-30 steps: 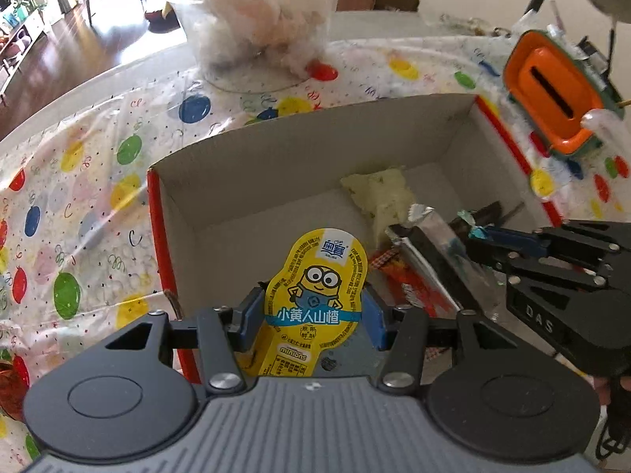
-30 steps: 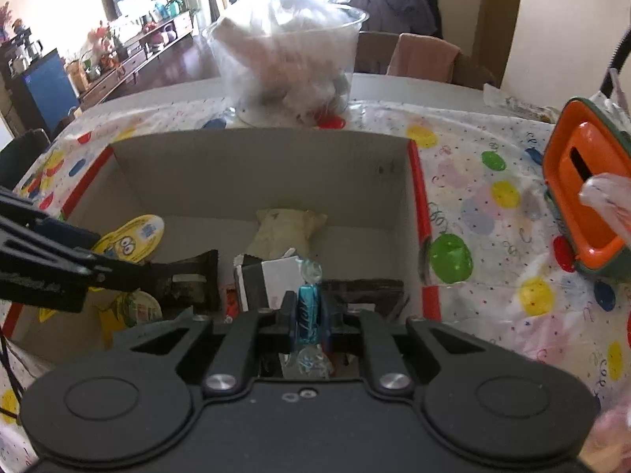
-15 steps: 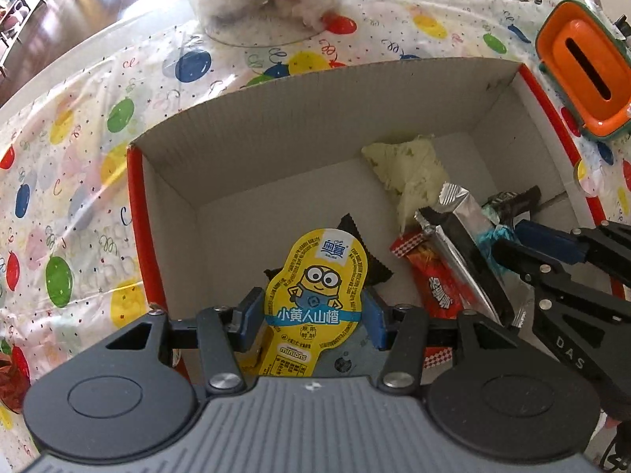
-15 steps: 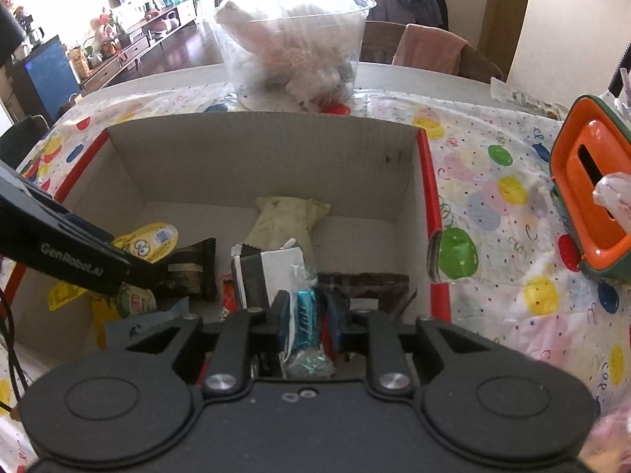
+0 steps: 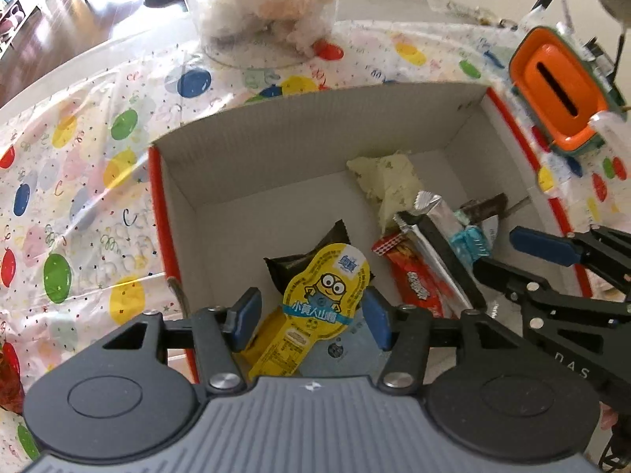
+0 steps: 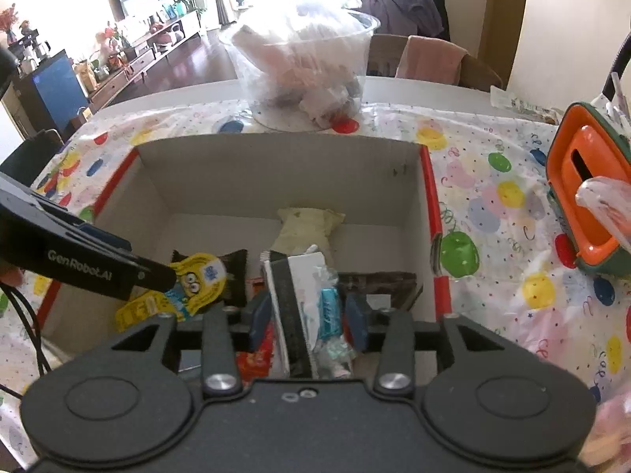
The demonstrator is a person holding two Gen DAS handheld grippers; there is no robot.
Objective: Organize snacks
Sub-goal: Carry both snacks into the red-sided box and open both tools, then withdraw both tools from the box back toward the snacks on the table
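Left gripper point(image 5: 307, 317): poised over the near-left part of the cardboard box point(image 5: 315, 118), blue pads spread wide, the yellow Minion snack packet point(image 5: 315, 303) lying tilted between them, with a gap to the left pad; contact with the right pad cannot be told.

Right gripper point(image 6: 309, 315): over the near-right part of the same box, pads parted (seen from the left wrist, its fingers stand well apart), the teal-wrapped candy point(image 6: 329, 311) and silver-and-black bar packet point(image 6: 292, 295) between them, neither clamped.

Cardboard box, red-edged, on a balloon-print tablecloth point(image 6: 493, 205). Contents: Minion packet resting on a dark wrapper point(image 5: 311, 256); pale yellow pouch point(image 5: 388, 181) toward the back wall; red snack packet point(image 5: 416, 287) under the silver bar; brown wrapper point(image 6: 378, 280) at the right wall.

Clear tub of wrapped items point(image 6: 303, 75): behind the box.

Orange tissue holder point(image 6: 587, 193): right of the box, apart from it.
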